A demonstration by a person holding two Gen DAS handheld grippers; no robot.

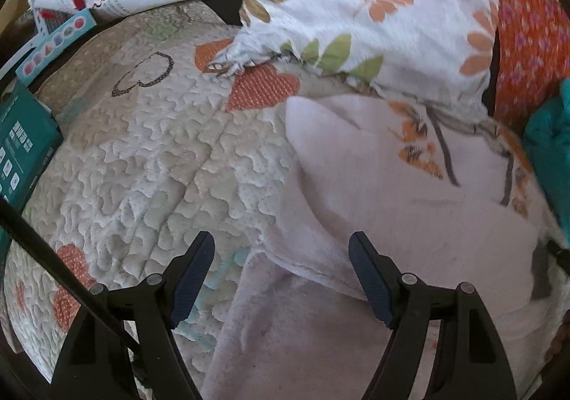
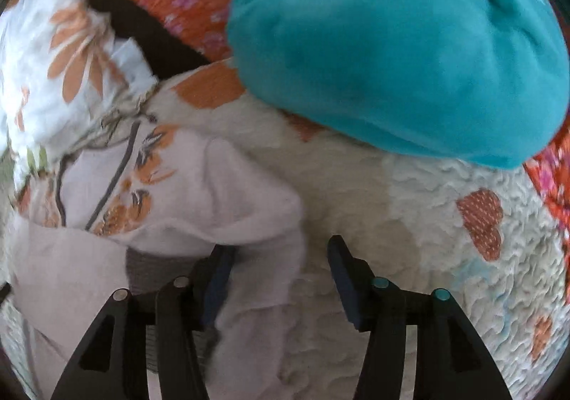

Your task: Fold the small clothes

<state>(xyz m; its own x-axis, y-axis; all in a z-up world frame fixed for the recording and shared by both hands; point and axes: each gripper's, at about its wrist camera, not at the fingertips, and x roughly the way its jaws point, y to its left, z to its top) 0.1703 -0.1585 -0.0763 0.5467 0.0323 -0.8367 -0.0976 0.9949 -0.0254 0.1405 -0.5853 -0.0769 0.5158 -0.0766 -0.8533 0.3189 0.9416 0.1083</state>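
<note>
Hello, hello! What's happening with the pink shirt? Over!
Left tool open, right tool open, both empty. Pink shirt rumpled on quilt, not folded. Teal cloth and flowery pillow close by.

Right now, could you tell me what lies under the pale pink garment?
The pale pink garment lies on the quilted bedspread, which shows around its edges with orange heart patches. Anything directly beneath it is covered by the fabric. Both claws are open above it.

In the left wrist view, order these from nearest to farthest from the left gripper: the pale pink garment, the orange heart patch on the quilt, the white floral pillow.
From the left gripper:
1. Pale pink garment, between and just beyond the fingers, toward the right.
2. Orange heart patch, farther ahead, mid-quilt.
3. White floral pillow, at the top, behind the patch.
</note>
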